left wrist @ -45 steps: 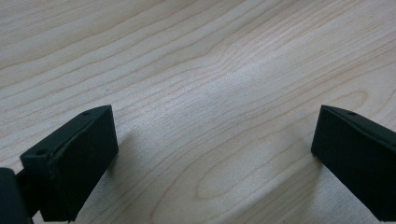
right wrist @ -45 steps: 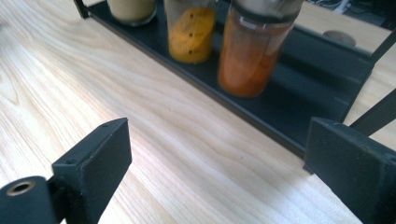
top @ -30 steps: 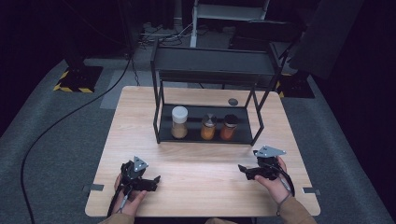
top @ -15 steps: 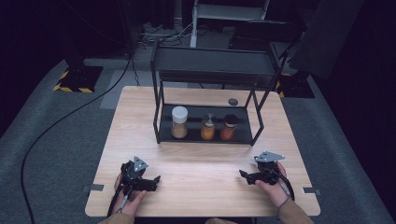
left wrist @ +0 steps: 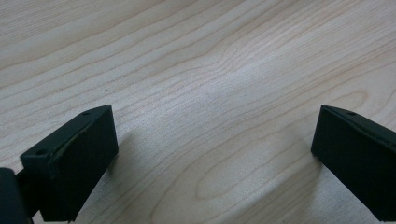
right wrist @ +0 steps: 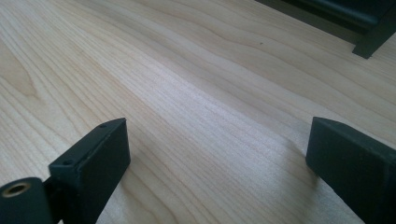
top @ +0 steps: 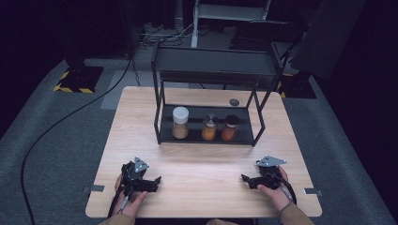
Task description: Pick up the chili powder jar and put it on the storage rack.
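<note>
Two pairs of tongs are rested on a pale wooden worktop. The left tongs, at about 7 o'clock, are held wide with bare wood between the jaws. The right tongs, at about 5 o'clock, are likewise spread wide around nothing, their jaws having just been opening. Toward 12 o'clock, a black wire rack is seen; on its lower shelf a white-lidded jar and two orange spice jars are lined up, well apart from both tongs.
</note>
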Motion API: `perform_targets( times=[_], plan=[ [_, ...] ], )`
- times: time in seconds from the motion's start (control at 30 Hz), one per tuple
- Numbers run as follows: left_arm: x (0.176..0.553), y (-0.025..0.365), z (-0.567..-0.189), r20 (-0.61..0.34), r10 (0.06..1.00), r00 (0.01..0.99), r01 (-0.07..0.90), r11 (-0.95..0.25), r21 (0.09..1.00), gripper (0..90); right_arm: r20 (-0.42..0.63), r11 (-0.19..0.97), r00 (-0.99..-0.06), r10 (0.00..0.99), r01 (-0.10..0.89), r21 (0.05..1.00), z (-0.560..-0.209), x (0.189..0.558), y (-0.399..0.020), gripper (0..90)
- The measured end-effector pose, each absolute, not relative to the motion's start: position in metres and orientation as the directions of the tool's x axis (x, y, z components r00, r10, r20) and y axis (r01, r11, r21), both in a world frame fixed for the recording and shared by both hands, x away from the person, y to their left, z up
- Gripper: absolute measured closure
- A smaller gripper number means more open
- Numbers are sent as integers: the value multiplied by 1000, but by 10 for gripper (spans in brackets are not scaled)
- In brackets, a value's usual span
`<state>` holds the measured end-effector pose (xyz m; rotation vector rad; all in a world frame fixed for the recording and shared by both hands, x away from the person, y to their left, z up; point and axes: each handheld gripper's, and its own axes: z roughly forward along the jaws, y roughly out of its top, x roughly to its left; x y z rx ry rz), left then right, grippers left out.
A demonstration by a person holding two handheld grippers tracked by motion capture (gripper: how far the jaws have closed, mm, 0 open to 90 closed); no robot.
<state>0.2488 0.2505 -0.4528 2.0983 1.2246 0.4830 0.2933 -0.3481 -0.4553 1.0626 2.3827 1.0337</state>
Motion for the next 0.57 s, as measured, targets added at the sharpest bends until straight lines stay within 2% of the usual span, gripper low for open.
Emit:
perform_targets(
  times=[0.57],
  plan=[
    [249,249,-452,-8,871,490,631,-349,693,0,-9,457,-662,750,508,730,-455,293,-347,40]
  ],
)
